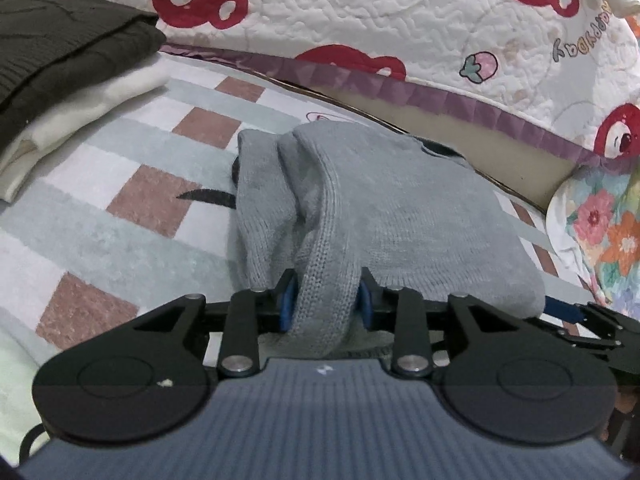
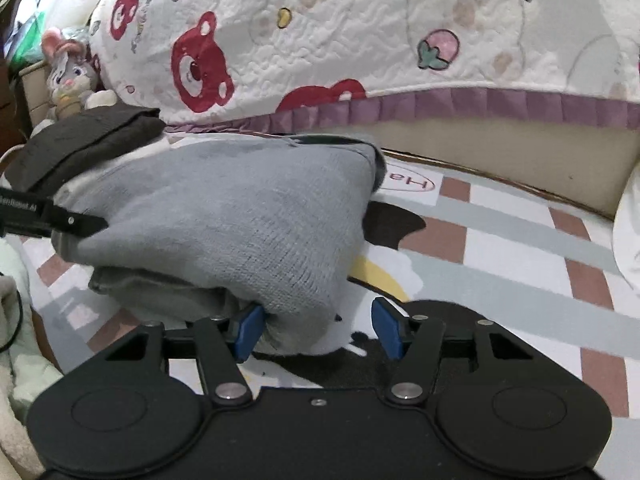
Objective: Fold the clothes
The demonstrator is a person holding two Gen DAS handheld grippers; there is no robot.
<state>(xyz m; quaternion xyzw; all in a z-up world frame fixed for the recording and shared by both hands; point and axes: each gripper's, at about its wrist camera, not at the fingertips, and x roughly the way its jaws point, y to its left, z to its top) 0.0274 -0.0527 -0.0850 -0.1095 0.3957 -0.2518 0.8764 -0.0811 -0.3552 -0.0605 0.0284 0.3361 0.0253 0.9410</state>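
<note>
Right now our left gripper (image 1: 325,300) pinches a thick roll of the grey sweater (image 1: 384,208) on the checked mat (image 1: 132,196), while our right gripper (image 2: 320,330) gapes half-around its corner, so one-sided lifting could spill the fold.

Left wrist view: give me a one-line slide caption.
Left gripper pinches a bunched fold of the grey knit sweater on the checked mat.
</note>
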